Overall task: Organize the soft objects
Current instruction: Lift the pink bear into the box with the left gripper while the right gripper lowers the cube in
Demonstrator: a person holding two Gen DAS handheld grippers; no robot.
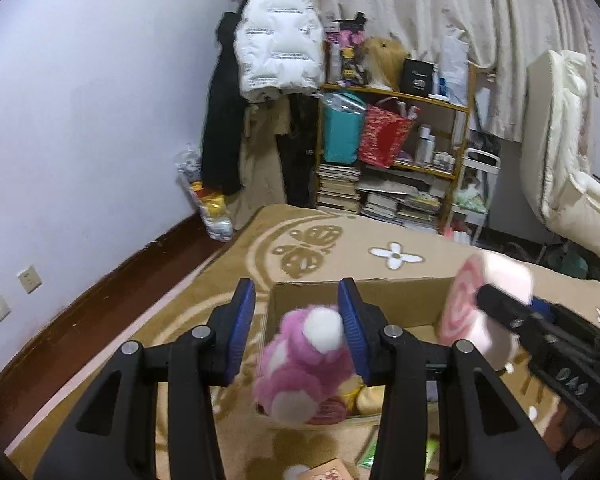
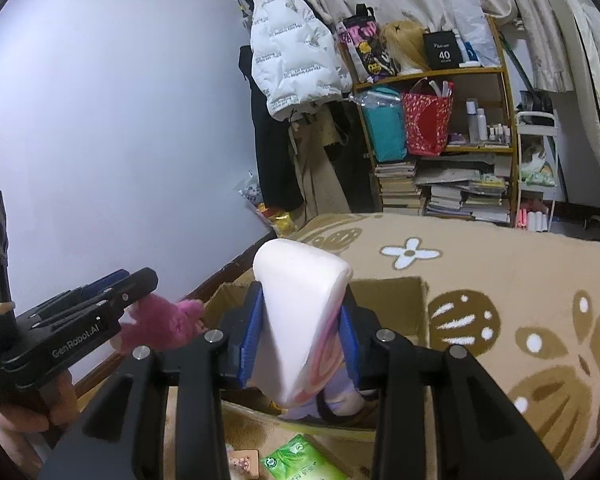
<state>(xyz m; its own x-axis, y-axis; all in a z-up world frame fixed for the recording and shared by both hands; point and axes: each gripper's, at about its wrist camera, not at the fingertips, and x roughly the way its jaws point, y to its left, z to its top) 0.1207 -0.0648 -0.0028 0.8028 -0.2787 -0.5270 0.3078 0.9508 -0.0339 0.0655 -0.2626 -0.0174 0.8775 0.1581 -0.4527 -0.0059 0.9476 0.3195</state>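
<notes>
A cardboard box [image 1: 396, 286] stands open on the tan carpet; it also shows in the right wrist view [image 2: 400, 300]. My left gripper [image 1: 296, 332] is open above the box's left edge. A pink and white plush toy [image 1: 300, 368] hangs against its right finger and looks blurred; it also shows in the right wrist view [image 2: 160, 324] by the left gripper [image 2: 140, 284]. My right gripper [image 2: 300, 336] is shut on a white and pink roll-cake plush [image 2: 300, 320] above the box. That plush [image 1: 480, 304] shows in the left wrist view too, held by the right gripper [image 1: 500, 300].
A wooden shelf [image 2: 440, 148] with bags, bottles and stacked books stands at the back. Coats [image 1: 276, 40] hang in the corner by the wall. A green packet [image 2: 296, 460] and a small card [image 2: 242, 462] lie on the carpet in front of the box. A white padded chair [image 1: 568, 160] stands at right.
</notes>
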